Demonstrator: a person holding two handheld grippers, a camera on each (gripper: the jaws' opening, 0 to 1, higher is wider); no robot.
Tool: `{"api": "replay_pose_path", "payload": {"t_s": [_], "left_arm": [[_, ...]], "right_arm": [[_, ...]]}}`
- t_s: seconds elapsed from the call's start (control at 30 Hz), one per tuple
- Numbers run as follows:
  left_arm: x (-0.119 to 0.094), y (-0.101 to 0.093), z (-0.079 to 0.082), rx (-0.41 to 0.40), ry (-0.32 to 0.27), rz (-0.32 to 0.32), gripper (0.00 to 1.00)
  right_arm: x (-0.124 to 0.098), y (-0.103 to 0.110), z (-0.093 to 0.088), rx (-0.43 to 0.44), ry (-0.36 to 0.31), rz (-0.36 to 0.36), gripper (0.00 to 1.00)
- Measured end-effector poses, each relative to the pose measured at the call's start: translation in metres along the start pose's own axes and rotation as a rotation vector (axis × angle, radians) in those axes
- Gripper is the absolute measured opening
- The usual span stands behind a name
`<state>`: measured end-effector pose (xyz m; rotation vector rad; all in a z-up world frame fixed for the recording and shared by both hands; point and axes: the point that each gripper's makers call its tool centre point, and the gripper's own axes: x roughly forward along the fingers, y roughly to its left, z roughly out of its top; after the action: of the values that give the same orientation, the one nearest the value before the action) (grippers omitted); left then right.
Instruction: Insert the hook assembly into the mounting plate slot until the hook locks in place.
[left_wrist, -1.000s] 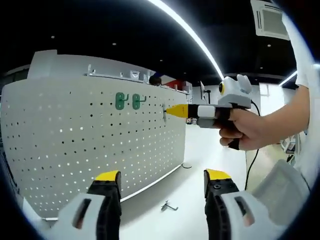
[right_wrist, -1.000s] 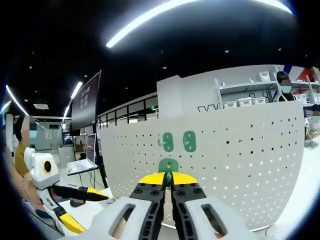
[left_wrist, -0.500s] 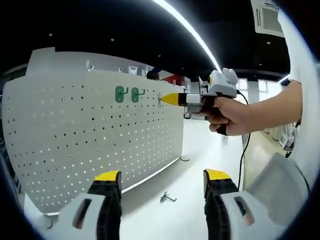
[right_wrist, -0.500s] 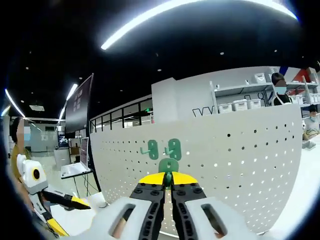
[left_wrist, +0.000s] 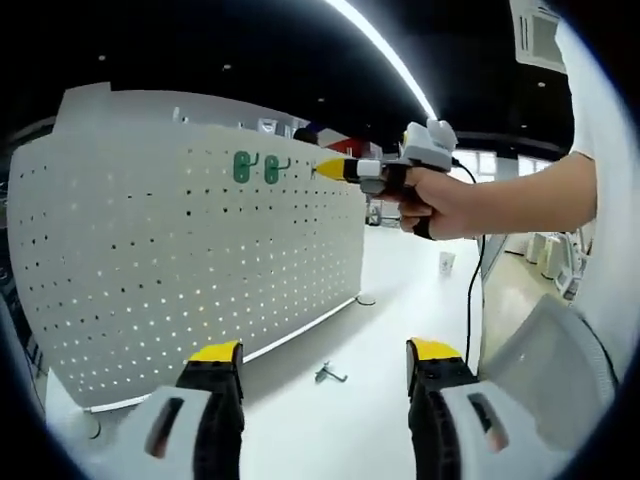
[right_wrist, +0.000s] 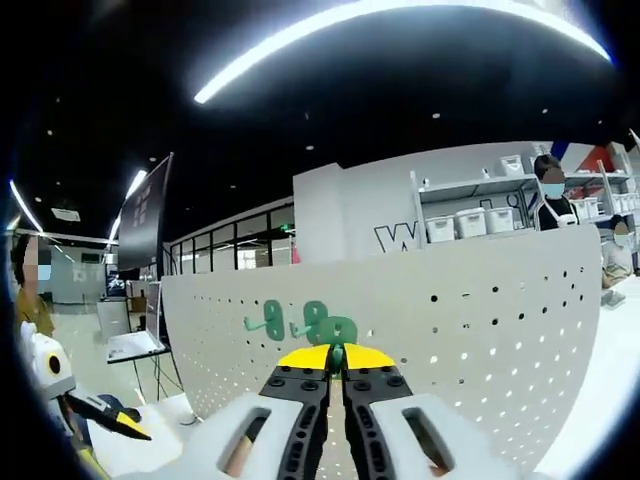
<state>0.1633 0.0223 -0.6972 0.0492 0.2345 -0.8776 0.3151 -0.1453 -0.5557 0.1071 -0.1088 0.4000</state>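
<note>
The right gripper (right_wrist: 336, 352) is clamped on a green hook (right_wrist: 338, 330) at the pegboard (right_wrist: 480, 340), its lower part hidden by the jaws. Two hooks (left_wrist: 256, 168) already hang near the pegboard's top edge. The left gripper (left_wrist: 325, 352) hangs wide open and holds nothing; below the pegboard a metal hook (left_wrist: 328, 375) lies on the table (left_wrist: 380, 330).

Long white ceiling light strip (right_wrist: 400, 20), white shelving with white storage bins (right_wrist: 470, 215), dark hanging display screen (right_wrist: 140, 225), open laptop on a small stand (right_wrist: 130, 340), white glossy tabletop (left_wrist: 370, 390).
</note>
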Motion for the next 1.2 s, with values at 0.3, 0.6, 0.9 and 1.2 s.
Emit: {"api": "replay_pose_path", "payload": {"t_s": [0.3, 0.6, 0.9, 1.2], "left_arm": [[-0.006, -0.003, -0.019, -0.004, 0.051, -0.003, 0.67], [-0.011, 0.000, -0.032, -0.016, 0.088, 0.002, 0.68], [-0.017, 0.001, -0.042, -0.006, 0.114, 0.013, 0.65], [-0.020, 0.005, -0.045, -0.027, 0.117, 0.029, 0.66]], "right_arm": [[0.012, -0.011, 0.007, -0.028, -0.012, -0.018, 0.01], [0.022, -0.019, 0.008, -0.054, -0.013, -0.026, 0.01], [0.031, -0.021, 0.007, -0.075, -0.002, -0.032, 0.01], [0.035, -0.023, 0.002, -0.098, 0.012, -0.033, 0.01]]}}
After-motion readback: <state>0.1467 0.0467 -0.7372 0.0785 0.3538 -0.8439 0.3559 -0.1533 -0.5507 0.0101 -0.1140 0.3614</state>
